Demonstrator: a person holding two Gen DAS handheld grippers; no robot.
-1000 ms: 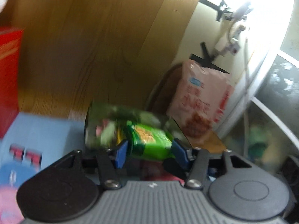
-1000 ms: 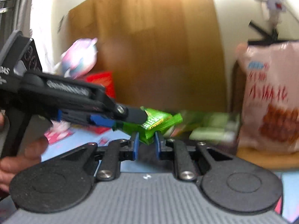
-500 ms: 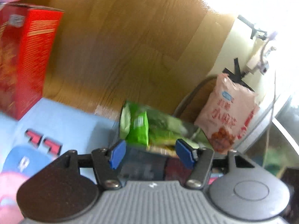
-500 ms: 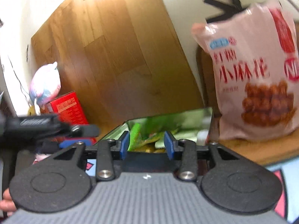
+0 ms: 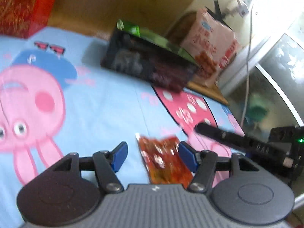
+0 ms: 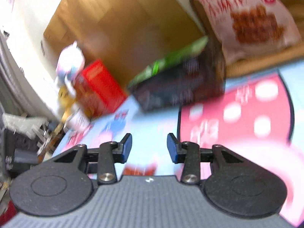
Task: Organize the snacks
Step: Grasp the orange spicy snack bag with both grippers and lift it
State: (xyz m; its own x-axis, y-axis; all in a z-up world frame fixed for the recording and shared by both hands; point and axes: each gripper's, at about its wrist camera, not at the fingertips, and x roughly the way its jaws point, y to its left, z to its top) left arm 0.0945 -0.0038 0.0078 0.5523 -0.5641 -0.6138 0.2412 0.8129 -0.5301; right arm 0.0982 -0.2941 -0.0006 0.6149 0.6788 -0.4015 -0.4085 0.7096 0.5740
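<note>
A dark box (image 5: 150,64) with green snack packets (image 5: 133,28) in it stands on the blue cartoon cloth (image 5: 106,102); it also shows in the right wrist view (image 6: 180,83). A red-orange snack packet (image 5: 163,161) lies flat on the cloth between the open fingers of my left gripper (image 5: 153,156); nothing grips it. My right gripper (image 6: 149,149) is open and empty, low over the cloth, with the edge of a red packet (image 6: 138,170) just below it. The right gripper's body (image 5: 247,144) shows at the right of the left wrist view.
A large pink snack bag (image 5: 210,43) stands behind the box, also in the right wrist view (image 6: 245,17). A red carton (image 5: 24,5) stands at the back left, also in the right wrist view (image 6: 98,91). A wooden panel (image 6: 117,26) backs the scene.
Both grippers let go of the green packet, which is now in the box, and pulled back and down. The left gripper now straddles a red-orange packet on the cloth.
</note>
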